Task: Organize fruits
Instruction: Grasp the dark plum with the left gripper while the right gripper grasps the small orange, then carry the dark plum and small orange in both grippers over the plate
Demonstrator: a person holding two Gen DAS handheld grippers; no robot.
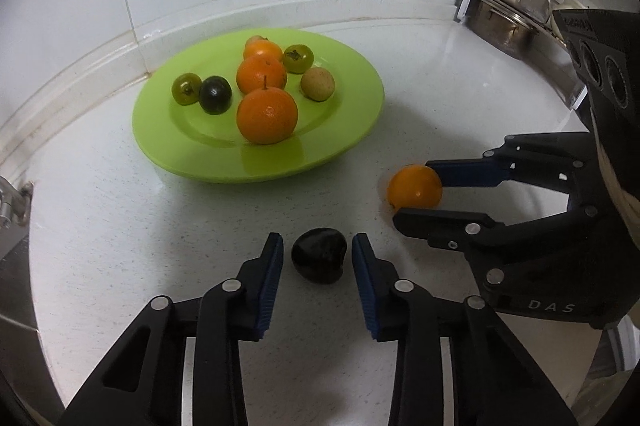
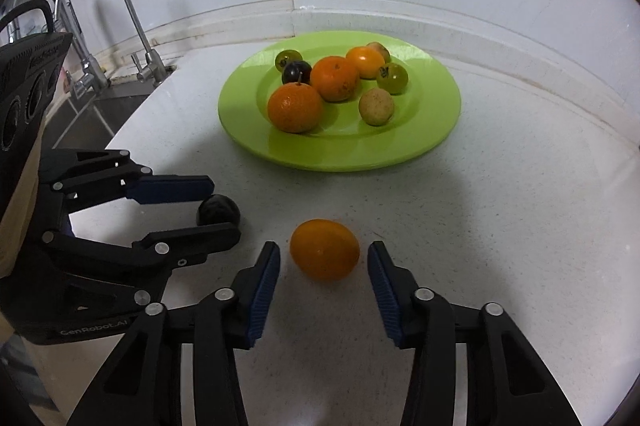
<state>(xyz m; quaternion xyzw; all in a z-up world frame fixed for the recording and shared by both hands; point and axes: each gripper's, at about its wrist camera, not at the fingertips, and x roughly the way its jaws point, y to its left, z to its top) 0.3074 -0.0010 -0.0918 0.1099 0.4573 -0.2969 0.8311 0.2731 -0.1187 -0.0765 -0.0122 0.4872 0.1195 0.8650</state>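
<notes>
A green plate (image 1: pixel 352 130) (image 2: pixel 424 142) on the white counter holds several fruits: oranges, green fruits, a dark plum and a pale round fruit. A dark plum (image 1: pixel 319 260) (image 2: pixel 218 210) lies on the counter between the fingers of my open left gripper (image 1: pixel 318 250) (image 2: pixel 224 204), not touching the pads. An orange (image 2: pixel 324 249) (image 1: pixel 415 187) lies on the counter between the fingers of my open right gripper (image 2: pixel 324 258) (image 1: pixel 416 192), with small gaps on both sides.
A sink with a chrome faucet (image 2: pixel 120 10) lies left of the counter. A steel pot and hanging utensils (image 1: pixel 516 2) stand at the back right. The tiled wall runs right behind the plate.
</notes>
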